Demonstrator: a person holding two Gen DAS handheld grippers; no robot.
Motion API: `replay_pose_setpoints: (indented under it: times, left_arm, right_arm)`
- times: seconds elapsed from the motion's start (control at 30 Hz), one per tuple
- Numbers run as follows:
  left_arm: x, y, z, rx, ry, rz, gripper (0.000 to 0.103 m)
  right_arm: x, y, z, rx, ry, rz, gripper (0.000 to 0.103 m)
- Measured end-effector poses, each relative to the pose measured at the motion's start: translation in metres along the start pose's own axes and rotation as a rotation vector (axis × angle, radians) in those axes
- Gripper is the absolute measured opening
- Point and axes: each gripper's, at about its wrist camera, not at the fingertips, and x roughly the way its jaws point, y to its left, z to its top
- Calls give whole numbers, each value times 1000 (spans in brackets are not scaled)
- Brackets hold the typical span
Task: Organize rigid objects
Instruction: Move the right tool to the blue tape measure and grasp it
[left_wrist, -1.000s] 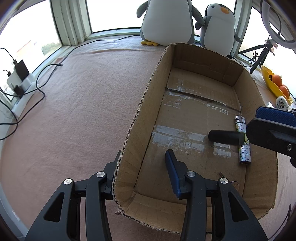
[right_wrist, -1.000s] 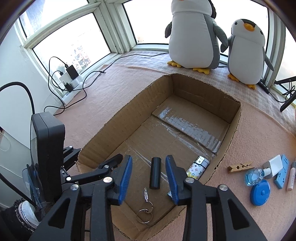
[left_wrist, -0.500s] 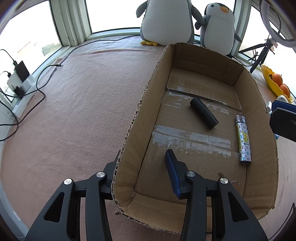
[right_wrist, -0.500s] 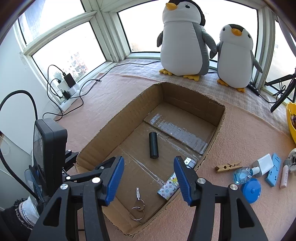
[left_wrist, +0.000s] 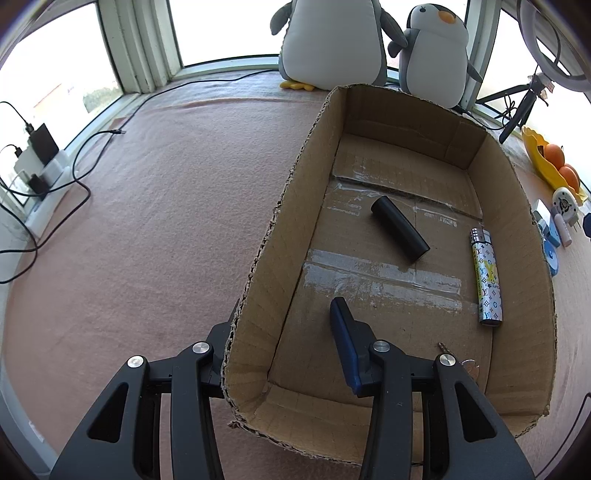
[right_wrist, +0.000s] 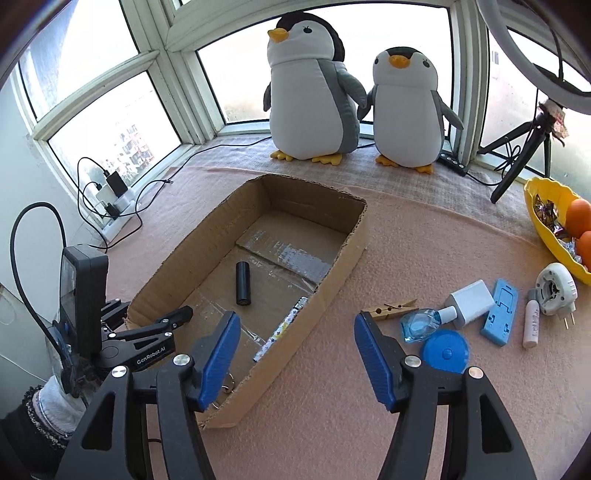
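So the open brown cardboard box (left_wrist: 517, 206) sits on the pinkish carpeted worktop (left_wrist: 166, 221), and the left tongs (left_wrist: 280, 332) are clamped on its near left wall, one finger outside and the blue-padded one inside. You can read "GenRobot.AI" in white on that tool's black arm from the right wrist view. Inside the box: a black cylinder (left_wrist: 399, 234) lying on its side mid-floor, a silver lighter with a monogram print (left_wrist: 486, 276) lying flat by the right wall, and a metal key ring (left_wrist: 466, 363) in the near corner, mostly hidden behind the tongs. The right tongs (right_wrist: 295, 347) hang above the box's near right edge, jaws opening with nothing between them. Just right of the box on the worktop there's a wooden clothespin (right_wrist: 391, 308), a small clear blue bottle (right_wrist: 421, 324), a white charger block (right_wrist: 471, 303), a round blue tape measure (right_wrist: 446, 351), a light blue plastic stand (right_wrist: 499, 312), a pale pink tube (right_wrist: 531, 323) with writing too blurry to read, and a round white plug-in gadget (right_wrist: 556, 290). Two plush penguins (right_wrist: 314, 96) stand by the window.
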Motion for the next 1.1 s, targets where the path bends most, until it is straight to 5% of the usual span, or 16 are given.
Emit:
replay_pose_setpoints:
  times: [0.47,1.1]
  left_arm:
    - [0,0,0,9,-2,13,43]
    - [-1,-1,0,6,-1,11,43]
  right_arm:
    - [-2,-80,-28,62,60,-117,66]
    - [44,-92,-30,-1,172,-156,66]
